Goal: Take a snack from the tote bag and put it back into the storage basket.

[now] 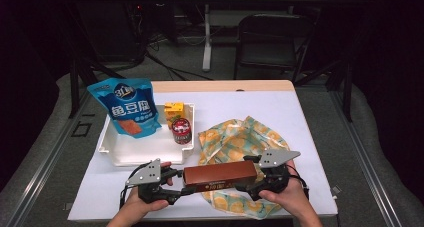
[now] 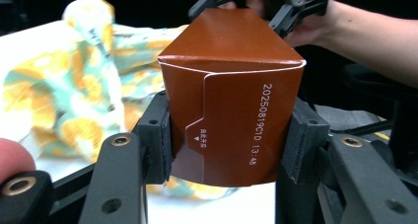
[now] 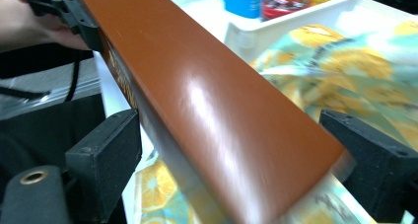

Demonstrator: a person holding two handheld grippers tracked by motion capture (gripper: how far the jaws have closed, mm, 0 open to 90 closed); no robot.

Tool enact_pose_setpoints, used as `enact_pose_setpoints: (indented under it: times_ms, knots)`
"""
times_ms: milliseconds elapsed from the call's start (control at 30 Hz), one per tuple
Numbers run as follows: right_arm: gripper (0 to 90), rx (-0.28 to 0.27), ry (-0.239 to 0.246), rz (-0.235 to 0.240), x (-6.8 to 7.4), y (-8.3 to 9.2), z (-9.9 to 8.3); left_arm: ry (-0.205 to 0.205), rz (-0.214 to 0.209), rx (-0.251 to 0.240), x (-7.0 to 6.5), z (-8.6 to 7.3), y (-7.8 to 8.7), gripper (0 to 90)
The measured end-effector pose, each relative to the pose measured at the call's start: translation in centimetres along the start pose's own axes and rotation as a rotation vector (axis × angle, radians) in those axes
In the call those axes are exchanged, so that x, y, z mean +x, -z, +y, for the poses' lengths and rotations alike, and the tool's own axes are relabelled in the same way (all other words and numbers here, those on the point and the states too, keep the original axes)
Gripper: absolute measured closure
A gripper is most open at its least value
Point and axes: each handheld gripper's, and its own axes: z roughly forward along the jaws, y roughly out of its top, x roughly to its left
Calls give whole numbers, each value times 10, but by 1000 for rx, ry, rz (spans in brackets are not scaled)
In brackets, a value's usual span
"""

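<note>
A long brown carton (image 1: 220, 174) hangs level over a yellow-and-teal patterned cloth (image 1: 235, 137) near the table's front edge. My left gripper (image 1: 182, 184) is shut on its left end. In the left gripper view both pads press the sides of the carton (image 2: 231, 110), whose end flap carries a printed date. My right gripper (image 1: 252, 179) is at the carton's right end. In the right gripper view its jaws stand open around the carton (image 3: 212, 110): the right pad (image 3: 365, 150) is clear of it and the left pad (image 3: 106, 150) is close beside it.
A white tray (image 1: 130, 154) at the left holds a blue snack bag (image 1: 127, 107), a yellow juice carton (image 1: 174, 109) and a red can (image 1: 182, 131). Bare white tabletop (image 1: 260, 104) lies behind the cloth. A dark chair (image 1: 272, 37) stands beyond the table.
</note>
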Motion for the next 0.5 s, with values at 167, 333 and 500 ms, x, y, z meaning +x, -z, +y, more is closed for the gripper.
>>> enact_pose_setpoints:
  times_ms: [167, 333, 500]
  knots:
    - [67, -32, -42, -24, -4, 11, -6, 16, 45, -9, 7, -2, 17, 477]
    - [68, -33, -66, -72, -6, 18, -13, 28, 97, -28, 15, -2, 41, 479]
    - [71, -29, -83, -105, -8, 23, -18, 32, 145, -36, 17, -5, 65, 480]
